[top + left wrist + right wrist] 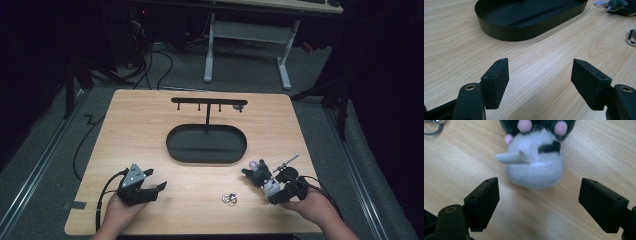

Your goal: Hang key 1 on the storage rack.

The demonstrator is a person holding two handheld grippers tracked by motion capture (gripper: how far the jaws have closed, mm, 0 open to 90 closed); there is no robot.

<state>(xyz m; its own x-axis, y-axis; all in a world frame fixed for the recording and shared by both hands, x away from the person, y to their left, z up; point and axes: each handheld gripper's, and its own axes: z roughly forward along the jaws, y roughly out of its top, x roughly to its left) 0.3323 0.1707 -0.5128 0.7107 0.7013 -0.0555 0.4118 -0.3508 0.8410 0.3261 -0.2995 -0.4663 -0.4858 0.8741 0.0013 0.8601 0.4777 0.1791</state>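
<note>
A small plush toy [263, 176], black and white with pink spots, lies on the wooden table [150, 130] at the front right. In the right gripper view its white rounded end [536, 167] lies just beyond my jaws, which stand wide apart, and a white tag sticks out of it. My right gripper [274, 192] [539, 200] is open, with bare wood between its pads. My left gripper [156, 189] [540, 75] rests open at the front left with nothing between its pads. A metal key ring [229, 198] [631, 37] [432, 127] lies between the two hands.
A black oval tray [206, 144] [529, 20] sits at the table's middle, with a black T-shaped hook stand [208, 105] rising from its far side. Beyond the table are a desk frame and cables on the floor.
</note>
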